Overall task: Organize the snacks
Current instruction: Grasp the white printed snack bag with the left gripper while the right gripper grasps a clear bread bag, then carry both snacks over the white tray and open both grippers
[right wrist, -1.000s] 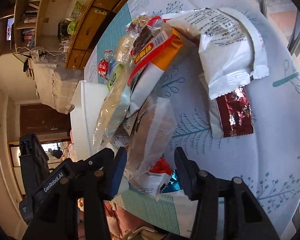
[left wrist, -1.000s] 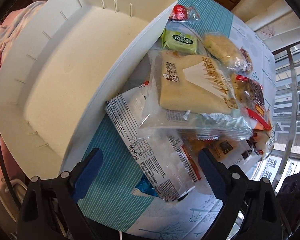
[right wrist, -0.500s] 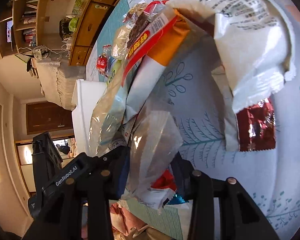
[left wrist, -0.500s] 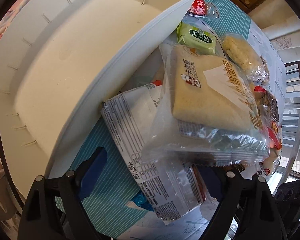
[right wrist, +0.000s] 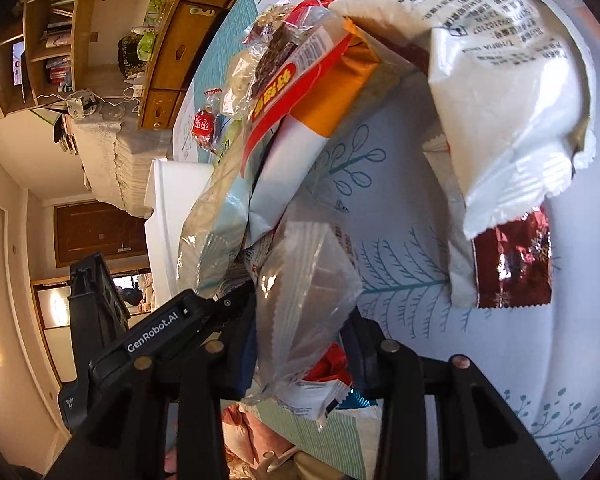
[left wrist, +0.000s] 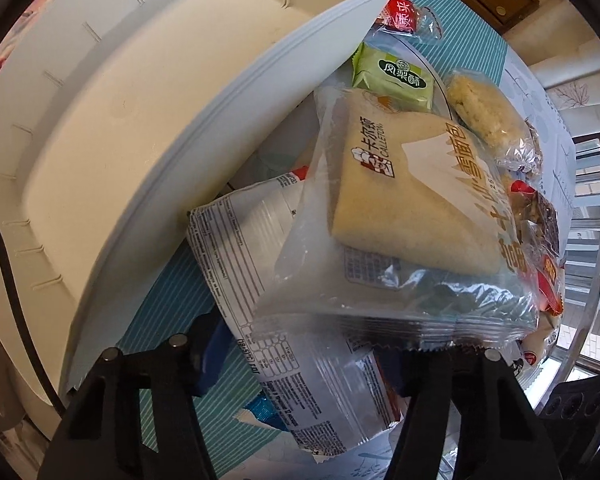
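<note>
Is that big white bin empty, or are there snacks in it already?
Empty as far as shown: the bin shows only bare white floor, and the snacks lie piled outside its rim.

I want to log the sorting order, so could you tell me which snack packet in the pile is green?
The small green pastry packet beside the white bin; the neighbouring packets are clear, white or red.

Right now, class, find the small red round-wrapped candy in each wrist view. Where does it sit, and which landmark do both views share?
Left wrist view: the red candy lies near the top, right of centre, just beyond the white bin's far corner, above the green pastry packet.
Right wrist view: the same red candy sits left of centre, upper half, at the far end of the snack pile.
Shared landmark: the white bin, seen edge-on in the right view.
</note>
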`<state>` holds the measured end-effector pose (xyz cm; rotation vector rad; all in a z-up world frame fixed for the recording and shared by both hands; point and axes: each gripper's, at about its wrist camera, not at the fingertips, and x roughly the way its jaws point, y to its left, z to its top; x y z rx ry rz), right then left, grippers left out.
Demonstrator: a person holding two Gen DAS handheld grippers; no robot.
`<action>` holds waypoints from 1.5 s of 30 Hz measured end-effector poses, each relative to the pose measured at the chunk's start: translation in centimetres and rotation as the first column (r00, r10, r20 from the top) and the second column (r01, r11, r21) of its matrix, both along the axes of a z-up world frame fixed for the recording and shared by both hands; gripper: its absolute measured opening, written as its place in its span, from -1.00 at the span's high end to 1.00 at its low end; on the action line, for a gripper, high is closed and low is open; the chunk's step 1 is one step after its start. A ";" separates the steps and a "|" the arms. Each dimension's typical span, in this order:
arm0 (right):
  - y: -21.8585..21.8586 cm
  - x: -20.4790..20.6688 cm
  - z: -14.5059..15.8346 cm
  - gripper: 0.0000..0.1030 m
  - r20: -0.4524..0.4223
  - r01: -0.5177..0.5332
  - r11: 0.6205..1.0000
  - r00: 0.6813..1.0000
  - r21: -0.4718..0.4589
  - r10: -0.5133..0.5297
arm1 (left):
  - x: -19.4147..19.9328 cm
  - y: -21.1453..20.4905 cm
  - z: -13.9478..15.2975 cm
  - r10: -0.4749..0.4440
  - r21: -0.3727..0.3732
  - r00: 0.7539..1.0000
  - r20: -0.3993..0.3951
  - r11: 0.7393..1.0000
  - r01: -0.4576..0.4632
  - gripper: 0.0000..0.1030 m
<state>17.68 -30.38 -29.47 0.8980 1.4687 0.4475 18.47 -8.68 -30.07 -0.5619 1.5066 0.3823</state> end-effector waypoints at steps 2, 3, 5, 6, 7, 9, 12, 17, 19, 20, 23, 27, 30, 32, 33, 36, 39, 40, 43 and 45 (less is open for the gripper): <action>-0.1 0.0 0.2 0.28 0.000 0.008 1.000 1.000 -0.003 -0.008 | -0.8 0.4 0.2 0.004 -0.012 1.000 -0.005 1.000 -0.004 -0.11; -0.1 -0.1 0.3 0.28 -0.002 0.016 1.000 1.000 -0.006 -0.016 | -1.0 0.4 0.1 0.004 -0.017 1.000 -0.008 1.000 -0.004 -0.10; -0.5 -0.2 0.4 0.28 -0.010 0.029 1.000 1.000 -0.011 -0.029 | -1.5 0.7 -0.1 -0.005 -0.024 1.000 -0.017 1.000 0.005 -0.09; -0.5 -0.2 0.4 0.28 -0.013 0.033 0.999 0.999 -0.015 -0.033 | -1.8 0.7 -0.1 -0.010 -0.031 1.000 -0.022 0.999 0.009 -0.08; -0.7 -0.3 0.5 0.28 -0.014 0.036 0.999 0.999 -0.020 -0.036 | -2.2 0.6 0.0 -0.013 -0.035 1.000 -0.027 0.999 0.012 -0.08; -0.7 -0.3 0.9 0.28 -0.015 0.038 0.999 0.999 -0.038 -0.039 | -3.0 0.0 0.0 -0.024 -0.045 0.999 -0.042 0.999 0.022 -0.08; -0.8 -0.5 1.5 0.28 -0.023 0.038 0.997 0.999 -0.071 -0.040 | -3.7 -0.4 0.3 -0.046 -0.061 0.997 -0.054 0.997 0.043 -0.07; -0.6 -1.0 2.6 0.28 -0.050 0.033 0.992 0.998 -0.124 -0.040 | -5.0 -1.0 2.3 -0.093 -0.070 0.995 -0.048 0.994 0.090 -0.07; -0.5 -1.2 3.1 0.28 -0.059 0.026 0.989 0.998 -0.145 -0.035 | -5.4 -0.9 3.3 -0.104 -0.071 0.994 -0.038 0.992 0.101 -0.07; -0.5 -1.3 3.4 0.28 -0.062 0.023 0.988 0.998 -0.153 -0.032 | -5.6 -1.0 3.7 -0.110 -0.071 0.993 -0.030 0.992 0.108 -0.07; -0.2 -1.8 4.5 0.28 -0.062 0.012 0.986 0.998 -0.165 -0.022 | -6.7 -0.2 5.6 -0.131 -0.065 0.991 -0.003 0.989 0.131 -0.07; 0.4 -2.5 6.3 0.28 -0.046 -0.002 0.986 0.999 -0.168 -0.005 | -6.1 -0.5 7.3 -0.161 -0.044 0.986 0.050 0.986 0.163 -0.07; 0.9 -3.4 7.7 0.28 -0.033 -0.017 0.987 0.999 -0.160 0.011 | -6.6 -0.1 9.3 -0.184 -0.025 0.978 0.099 0.982 0.188 -0.07; 1.4 -4.0 8.7 0.28 -0.019 -0.025 0.987 1.000 -0.157 0.023 | -6.8 1.2 11.9 -0.198 -0.012 0.971 0.133 0.979 0.202 -0.07; 1.5 -4.3 9.1 0.28 -0.012 -0.030 0.987 1.000 -0.157 0.028 | -7.1 1.5 12.8 -0.207 -0.005 0.966 0.154 0.978 0.210 -0.07; 2.5 -5.2 10.7 0.28 0.027 -0.043 0.986 0.998 -0.164 0.048 | -8.6 2.3 15.5 -0.229 0.011 0.950 0.210 0.973 0.232 -0.07; 3.5 -5.7 12.1 0.28 0.070 -0.047 0.984 0.996 -0.170 0.059 | -9.9 3.5 17.6 -0.245 0.018 0.932 0.268 0.968 0.250 -0.07; 4.0 -6.0 12.8 0.28 0.091 -0.048 0.983 0.994 -0.175 0.065 | -10.2 4.0 18.3 -0.250 0.019 0.924 0.290 0.967 0.255 -0.07; 5.5 -6.3 14.3 0.28 0.143 -0.043 0.981 0.987 -0.189 0.070 | -10.4 4.9 19.4 -0.263 0.032 0.907 0.329 0.963 0.267 -0.08; 6.3 -6.6 15.2 0.28 0.174 -0.037 0.980 0.982 -0.193 0.072 | -10.6 6.0 20.3 -0.271 0.034 0.891 0.364 0.960 0.278 -0.08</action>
